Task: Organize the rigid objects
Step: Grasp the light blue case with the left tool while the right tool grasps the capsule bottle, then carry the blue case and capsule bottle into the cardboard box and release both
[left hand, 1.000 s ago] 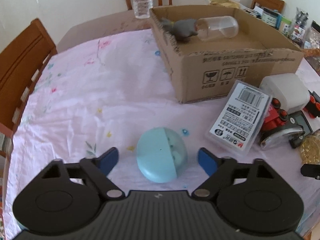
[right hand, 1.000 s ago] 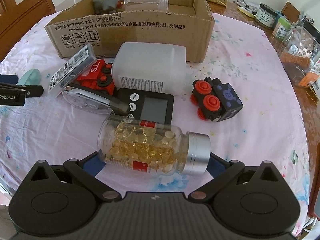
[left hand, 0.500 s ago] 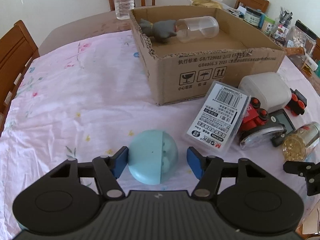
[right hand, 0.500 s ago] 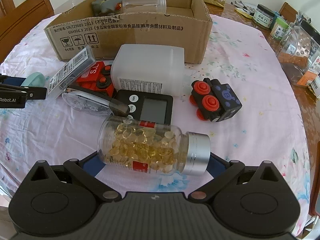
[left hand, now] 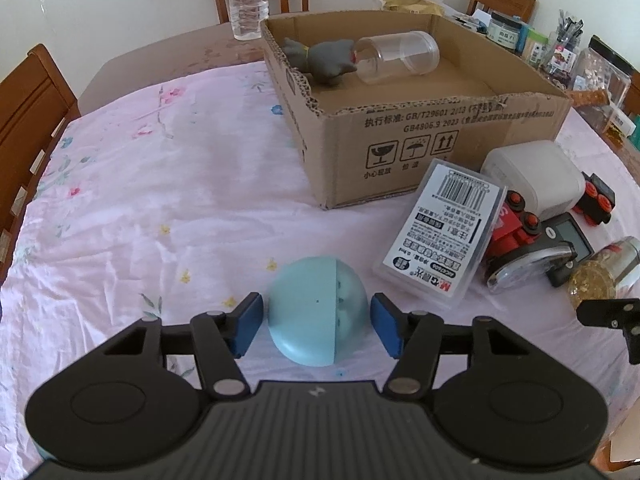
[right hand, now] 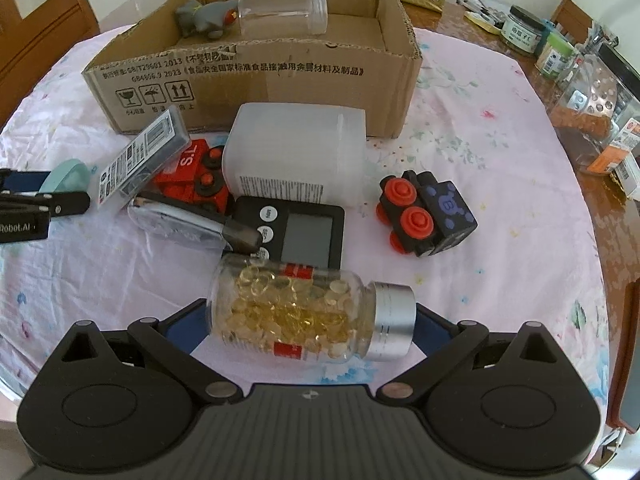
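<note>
- Closest in, left gripper (left hand: 316, 320): blue pads flank a pale blue dome-shaped case (left hand: 317, 312) lying on the pink floral tablecloth (left hand: 160, 168). Jaws have just been closing around it; the left pad looks against its side, a thin gap shows at the right pad, so no firm pinch yet.
- Right gripper (right hand: 308, 320): fingers straddle a clear bottle of amber capsules (right hand: 296, 312), on its side, silver cap toward the right finger. Pads mostly hidden behind it; cannot tell whether they press.
- Just beyond the bottle: black digital timer (right hand: 308, 232), a clear oval case (right hand: 176, 220) overlapping its left edge.
- Ahead-left of the right fingers: red toy block (right hand: 192, 178) under a barcode-labelled clear box (right hand: 142, 160). Ahead: frosted white container (right hand: 296, 152) on its side. Ahead-right, apart: black block toy with red wheels (right hand: 424, 216).
- Farther: cardboard box (right hand: 256, 80), open top, holding a grey toy animal (right hand: 204, 18) touching an empty clear jar (right hand: 284, 12).
- Farthest, left view: water bottle (left hand: 246, 0) beyond the box.
</note>
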A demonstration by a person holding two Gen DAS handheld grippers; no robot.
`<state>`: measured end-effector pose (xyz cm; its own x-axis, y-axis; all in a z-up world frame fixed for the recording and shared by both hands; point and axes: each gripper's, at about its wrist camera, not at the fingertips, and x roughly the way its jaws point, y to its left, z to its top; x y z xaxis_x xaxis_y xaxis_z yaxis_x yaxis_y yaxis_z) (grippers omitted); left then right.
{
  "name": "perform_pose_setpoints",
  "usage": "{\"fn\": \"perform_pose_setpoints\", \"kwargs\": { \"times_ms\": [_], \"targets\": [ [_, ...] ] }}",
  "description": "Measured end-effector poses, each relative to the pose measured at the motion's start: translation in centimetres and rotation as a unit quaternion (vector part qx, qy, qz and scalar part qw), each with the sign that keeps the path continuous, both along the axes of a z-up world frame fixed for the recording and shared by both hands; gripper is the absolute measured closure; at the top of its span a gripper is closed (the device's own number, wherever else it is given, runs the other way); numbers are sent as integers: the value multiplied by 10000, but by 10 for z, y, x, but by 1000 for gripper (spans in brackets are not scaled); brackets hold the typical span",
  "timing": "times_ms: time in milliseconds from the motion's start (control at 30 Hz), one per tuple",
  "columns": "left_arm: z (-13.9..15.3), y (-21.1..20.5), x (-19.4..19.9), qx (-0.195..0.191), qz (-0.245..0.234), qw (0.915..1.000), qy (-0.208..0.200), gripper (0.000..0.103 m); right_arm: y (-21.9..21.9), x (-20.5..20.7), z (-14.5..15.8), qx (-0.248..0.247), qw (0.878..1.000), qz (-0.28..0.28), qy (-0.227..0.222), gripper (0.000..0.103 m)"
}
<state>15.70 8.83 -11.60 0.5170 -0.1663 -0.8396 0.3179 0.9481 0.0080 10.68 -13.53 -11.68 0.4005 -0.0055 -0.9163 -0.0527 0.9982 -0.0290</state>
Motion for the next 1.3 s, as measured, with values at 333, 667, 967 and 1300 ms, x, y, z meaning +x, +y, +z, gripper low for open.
{"fn": "perform_pose_setpoints", "kwargs": {
  "times_ms": [333,667,967,1300],
  "targets": [
    [1,0,5,10,-115,9998,142,51,3,8,2,-103,9997,-183,130,5],
    [2,2,8,20,-227,9992,328,51,4,8,5,-203,9996,-52,172,6],
    [25,8,3,-84,-544,9978,376,51,2,4,24,-119,9997,221,21,6],
    [85,-4,6,-244,-1063,9940,-95,51,-3,14,68,38,9965,737,-394,6]
  ]
}}
